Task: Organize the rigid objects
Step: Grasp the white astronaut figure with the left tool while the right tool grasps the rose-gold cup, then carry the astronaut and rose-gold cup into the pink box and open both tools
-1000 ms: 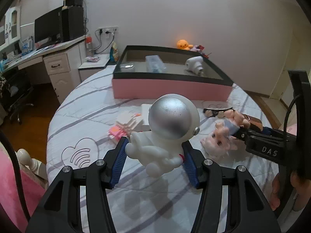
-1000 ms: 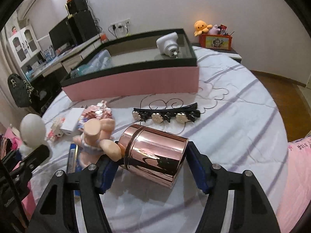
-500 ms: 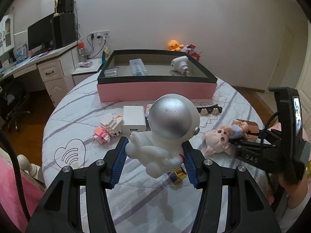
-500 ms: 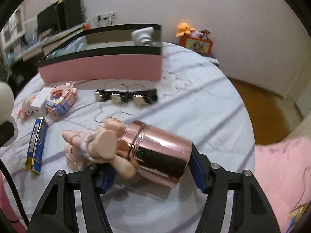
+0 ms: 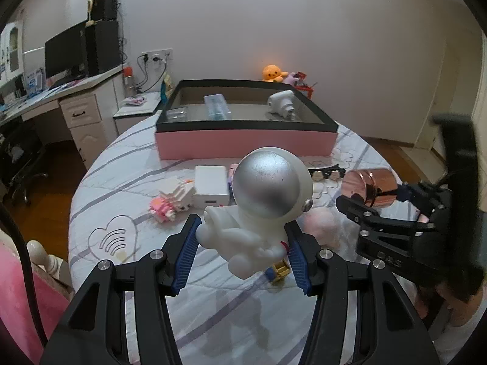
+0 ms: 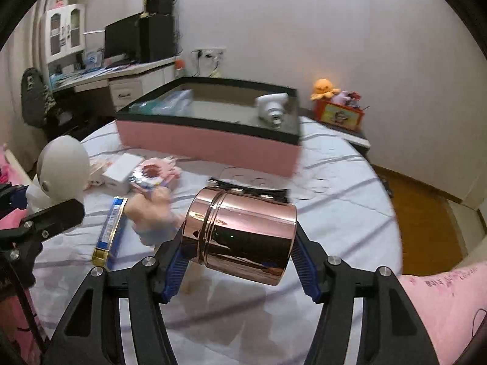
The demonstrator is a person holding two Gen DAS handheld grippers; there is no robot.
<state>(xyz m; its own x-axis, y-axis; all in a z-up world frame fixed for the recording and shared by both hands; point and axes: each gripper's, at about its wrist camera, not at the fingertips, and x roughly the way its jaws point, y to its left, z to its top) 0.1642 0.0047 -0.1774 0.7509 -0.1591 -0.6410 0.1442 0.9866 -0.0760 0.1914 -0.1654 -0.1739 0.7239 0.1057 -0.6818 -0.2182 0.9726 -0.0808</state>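
Observation:
A white astronaut figure (image 5: 268, 188) with a silver helmet hangs over the bed, and my left gripper (image 5: 243, 237) is shut on its body. My right gripper (image 6: 240, 243) has a rose-gold metal canister (image 6: 243, 231) lying sideways between its blue pads. Its jaws are closing on the canister, which is clear of the sheet. In the left wrist view the canister (image 5: 369, 187) shows at the right. A pink storage box (image 5: 243, 144) with a black rim stands at the far side of the bed, and a white toy camera (image 5: 281, 106) lies in it.
On the striped sheet lie a pink doll (image 6: 149, 210), a blue and gold packet (image 6: 111, 231), a white box (image 5: 211, 188), a pink block toy (image 5: 173, 203) and a black hair clip (image 5: 325, 173). A desk with a monitor (image 5: 65, 50) stands at the left.
The right gripper has rolled and lifted the canister off the sheet, away from the doll that leaned on it. The left gripper still holds the astronaut and has drawn back a little.

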